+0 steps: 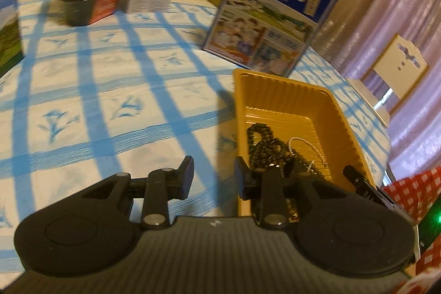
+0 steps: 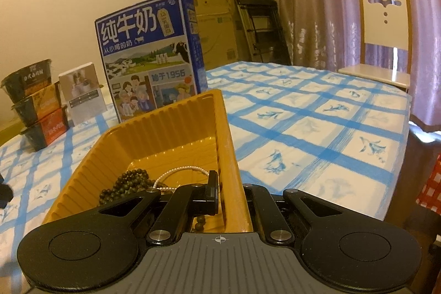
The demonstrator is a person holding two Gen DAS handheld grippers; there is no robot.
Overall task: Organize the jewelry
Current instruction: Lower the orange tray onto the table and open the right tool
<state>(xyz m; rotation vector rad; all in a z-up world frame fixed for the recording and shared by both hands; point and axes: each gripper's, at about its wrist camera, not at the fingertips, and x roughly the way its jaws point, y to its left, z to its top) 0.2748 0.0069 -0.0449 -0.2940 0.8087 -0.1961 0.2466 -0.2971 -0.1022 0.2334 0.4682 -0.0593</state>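
A gold plastic tray (image 1: pixel 278 98) sits on the blue-checked tablecloth and also shows in the right wrist view (image 2: pixel 171 126). Inside lie a dark bead bracelet (image 1: pixel 264 139) and a thin pearl chain (image 1: pixel 308 145); both show in the right wrist view, beads (image 2: pixel 124 183) and pearl chain (image 2: pixel 182 171). My left gripper (image 1: pixel 213 175) is open and empty, just left of the tray's near left wall. My right gripper (image 2: pixel 230 196) is shut on the tray's right wall, one finger inside, one outside. Its tip (image 1: pixel 355 178) shows at the tray's near right corner.
A blue milk carton (image 2: pixel 151 59) stands behind the tray. Stacked dark food bowls (image 2: pixel 35 104) and a small white box (image 2: pixel 82 92) stand at the far left. A white chair (image 2: pixel 386 40) and curtains are beyond the table's right edge. Red checked cloth (image 1: pixel 413 192) lies near right.
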